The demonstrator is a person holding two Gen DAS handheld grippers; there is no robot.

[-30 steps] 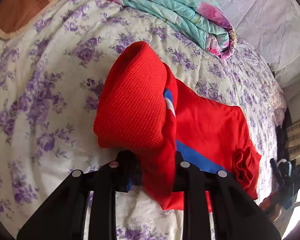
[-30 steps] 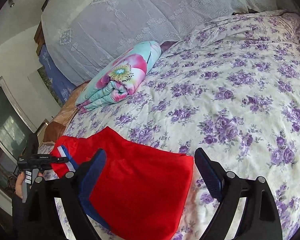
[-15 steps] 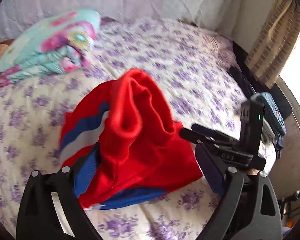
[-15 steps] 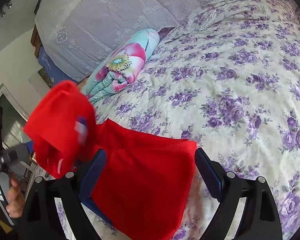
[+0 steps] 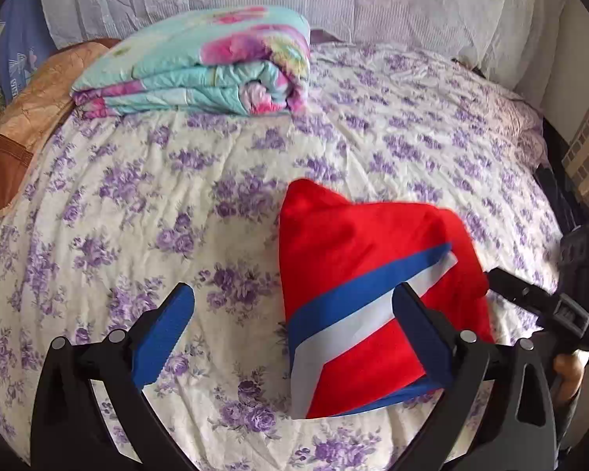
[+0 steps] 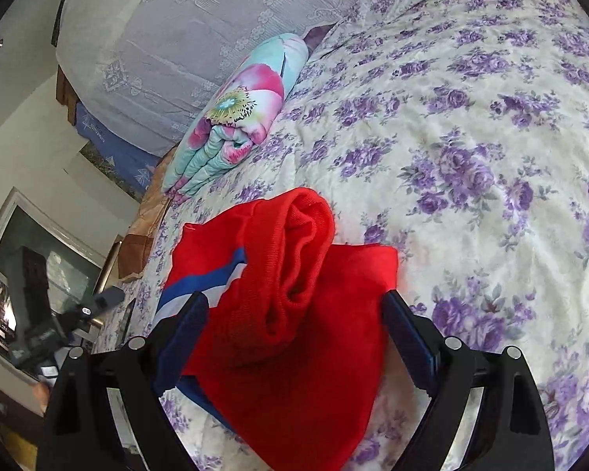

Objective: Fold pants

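Both grippers' fingers apart; red pants (image 5: pixel 365 274) folded on bedspread (image 5: pixel 145 204), quilt (image 5: pixel 200 62) behind.

I can read no text, brand or number in either view. On the blue cloth (image 6: pixel 110 145) behind the bed I see white marks that look like letters and small emblems, but they are too small and too blurred for me to read. The dark device (image 5: pixel 581 271) at the right edge of the left wrist view shows only a small green light, with no label I can make out.
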